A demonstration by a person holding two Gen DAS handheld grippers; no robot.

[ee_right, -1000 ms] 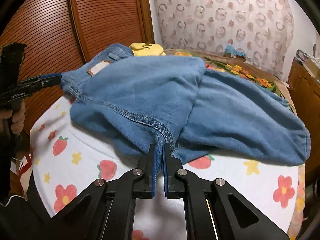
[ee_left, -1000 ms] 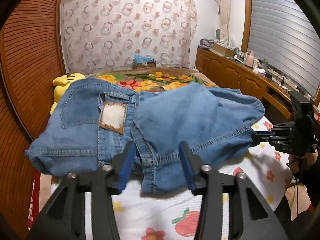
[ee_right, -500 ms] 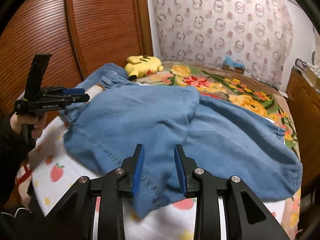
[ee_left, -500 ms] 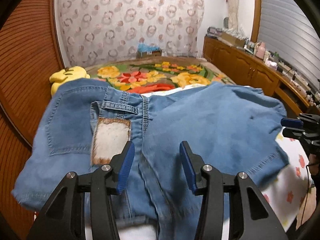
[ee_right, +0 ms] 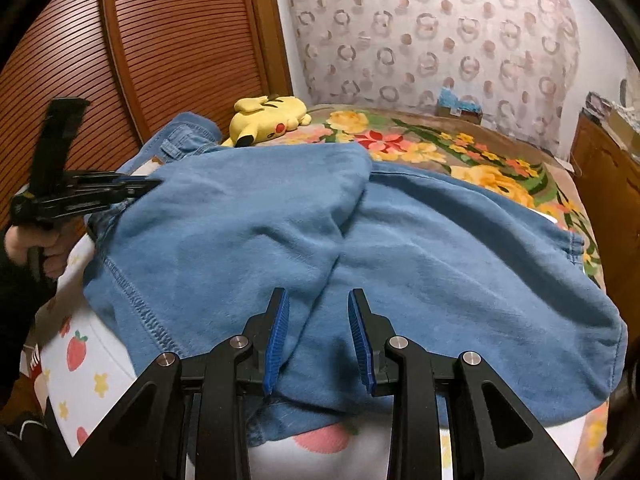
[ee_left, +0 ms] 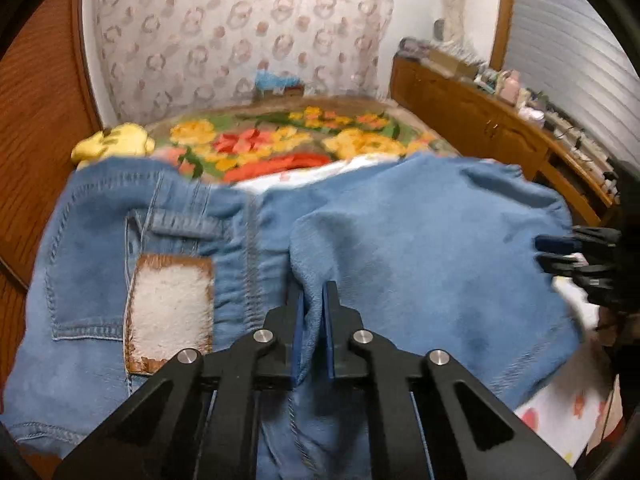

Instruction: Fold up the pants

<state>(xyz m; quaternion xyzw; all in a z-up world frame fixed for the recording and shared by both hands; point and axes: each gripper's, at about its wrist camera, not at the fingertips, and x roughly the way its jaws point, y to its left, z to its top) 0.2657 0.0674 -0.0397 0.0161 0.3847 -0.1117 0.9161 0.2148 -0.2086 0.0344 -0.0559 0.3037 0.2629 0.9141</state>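
Observation:
Blue denim pants (ee_left: 420,248) lie spread on the bed, waistband and a tan-edged white patch (ee_left: 170,312) at the left, legs folded over to the right. My left gripper (ee_left: 312,300) is shut on a fold of the denim near the middle seam; it also shows in the right wrist view (ee_right: 140,186) at the pants' left edge. My right gripper (ee_right: 318,320) is open, its blue pads either side of a crease in the pants (ee_right: 280,240). It also shows in the left wrist view (ee_left: 560,254), open at the pants' right edge.
The pants rest on a white strawberry-print sheet (ee_right: 80,356) over a floral blanket (ee_left: 280,144). A yellow plush toy (ee_right: 268,118) lies by the slatted wooden wardrobe (ee_right: 160,52). A wooden dresser (ee_left: 500,136) with clutter runs along the right.
My left gripper closed on a fold of denim after hanging open over the pants. My right gripper released the hem earlier and now stays open, lower over the fabric.

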